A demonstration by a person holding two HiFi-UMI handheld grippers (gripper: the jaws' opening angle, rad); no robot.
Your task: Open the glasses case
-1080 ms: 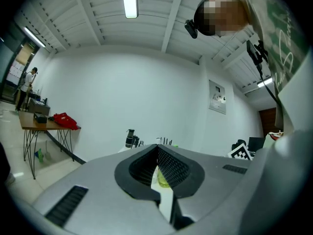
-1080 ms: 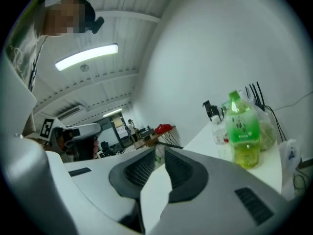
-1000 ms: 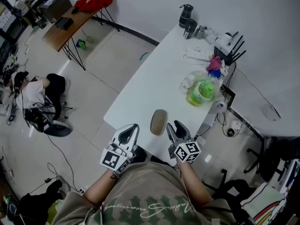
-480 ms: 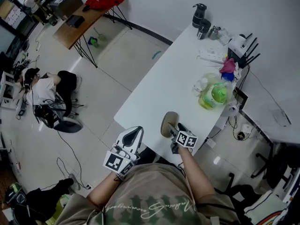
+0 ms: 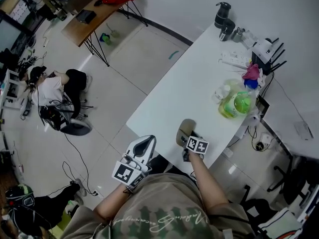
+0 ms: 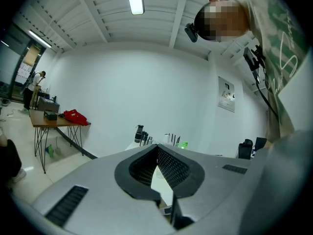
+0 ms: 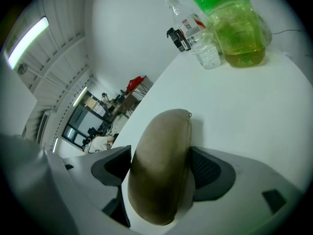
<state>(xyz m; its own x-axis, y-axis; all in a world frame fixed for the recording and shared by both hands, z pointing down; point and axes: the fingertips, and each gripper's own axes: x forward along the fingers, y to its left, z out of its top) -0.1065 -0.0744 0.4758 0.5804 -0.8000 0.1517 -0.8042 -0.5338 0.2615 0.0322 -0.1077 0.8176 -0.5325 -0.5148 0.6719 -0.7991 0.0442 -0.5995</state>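
Note:
The glasses case (image 5: pixel 185 129), an olive-brown oblong pouch, lies near the front edge of the white table (image 5: pixel 189 83). My right gripper (image 5: pixel 188 135) points down over it. In the right gripper view the case (image 7: pixel 159 180) lies lengthwise between the two pads, and the right gripper (image 7: pixel 164 163) has its jaws opening around it, with a thin gap at the right pad. My left gripper (image 5: pixel 145 141) hovers off the table's front edge, to the left of the case. Its jaws are shut with nothing in them, as the left gripper (image 6: pixel 159 153) view shows.
A green bottle (image 5: pixel 234 105) and a clear water bottle (image 5: pixel 222 91) stand at the table's right side. A power strip (image 5: pixel 234 59), a router (image 5: pixel 264 49) and a black flask (image 5: pixel 222 14) sit at the far end. A person (image 5: pixel 55 88) sits on the floor, left.
My right gripper has dropped onto the table and its jaws have spread to either side of the case. The left gripper has hardly moved.

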